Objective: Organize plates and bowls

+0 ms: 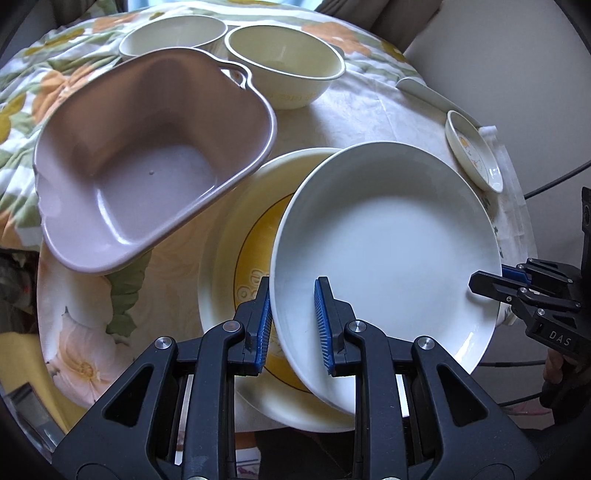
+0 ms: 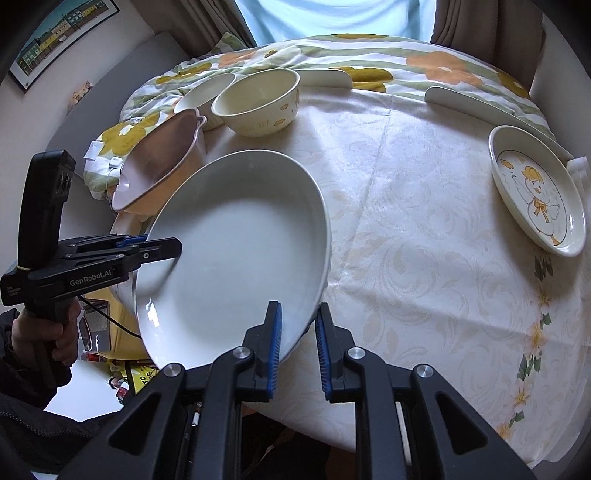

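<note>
Both the left gripper (image 1: 293, 325) and right gripper (image 2: 297, 350) have their fingers clamped on the white plate's (image 1: 388, 251) rim, tilted over the yellow plate (image 1: 236, 240). Stacking looks barely begun; the bowls (image 1: 284, 62) and duck plate (image 2: 535, 188) sit apart on the counter (image 2: 406, 221).

black fingers (image 1: 334, 325) | blue ribbed pads (image 2: 276, 347) | silver screws

Soft daylight enters through a window (image 2: 332, 18) at the far side of the table (image 2: 424, 240), bright enough to wash out the pane. Small highlights glint on the white plate (image 1: 388, 240); a faint gripper shadow falls inside its rim. Both fisheye views bend heavily and darken to black at the corners. Focus is sharp throughout, with no motion blur.
</note>
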A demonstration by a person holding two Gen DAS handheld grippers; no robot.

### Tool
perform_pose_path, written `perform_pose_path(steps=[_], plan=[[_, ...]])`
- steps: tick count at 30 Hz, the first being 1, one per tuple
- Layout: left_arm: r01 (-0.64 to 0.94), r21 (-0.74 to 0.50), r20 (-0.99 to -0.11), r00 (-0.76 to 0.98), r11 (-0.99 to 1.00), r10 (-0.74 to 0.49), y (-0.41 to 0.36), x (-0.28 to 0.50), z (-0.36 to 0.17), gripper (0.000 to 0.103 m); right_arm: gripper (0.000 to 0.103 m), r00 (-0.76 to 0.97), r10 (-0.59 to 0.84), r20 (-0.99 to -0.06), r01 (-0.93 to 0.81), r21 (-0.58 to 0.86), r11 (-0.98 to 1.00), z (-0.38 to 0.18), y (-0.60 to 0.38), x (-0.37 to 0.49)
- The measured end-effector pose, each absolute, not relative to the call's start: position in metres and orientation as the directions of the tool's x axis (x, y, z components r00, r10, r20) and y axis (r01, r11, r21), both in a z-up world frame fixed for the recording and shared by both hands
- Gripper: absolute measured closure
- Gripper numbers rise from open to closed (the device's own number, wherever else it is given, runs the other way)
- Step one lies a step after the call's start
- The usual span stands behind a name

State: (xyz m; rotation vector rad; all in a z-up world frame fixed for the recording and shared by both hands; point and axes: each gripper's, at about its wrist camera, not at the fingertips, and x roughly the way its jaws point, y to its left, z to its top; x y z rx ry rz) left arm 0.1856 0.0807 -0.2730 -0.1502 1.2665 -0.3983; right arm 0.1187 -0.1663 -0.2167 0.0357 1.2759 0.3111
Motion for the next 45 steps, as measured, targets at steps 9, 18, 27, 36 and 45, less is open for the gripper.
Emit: perform_pose_path(steps=[9,18,27,36,45], plan=[[0.214,-0.263,-0.921,0.233,0.941,-0.311,0.074,0.189,-0.283,0.084,0.086,0.240,0.255,-0.937,-0.214,0.205,0.955,-0.219,-0.163,0.123],[0.269,-0.056,-0.947,0.292,0.961,-0.136,0.053,0.183,-0.276,0.084,0.086,0.236,0.225,-0.945,-0.246,0.166,0.955,-0.219,-0.156,0.128],[0.278,0.128,-0.932,0.363,0.952,0.020,0.044,0.173,-0.271,0.084,0.086,0.254,0.162,-0.954,-0.306,0.080,0.949,-0.219,-0.139,0.131],[0.274,0.185,-0.915,0.398,0.944,0.064,0.040,0.166,-0.266,0.084,0.086,0.270,0.112,-0.956,-0.329,0.018,0.944,-0.224,-0.133,0.128],[0.263,0.203,-0.907,0.413,0.943,0.080,0.043,0.160,-0.263,0.084,0.086,0.281,0.132,-0.951,-0.345,0.028,0.938,-0.224,-0.122,0.127]])
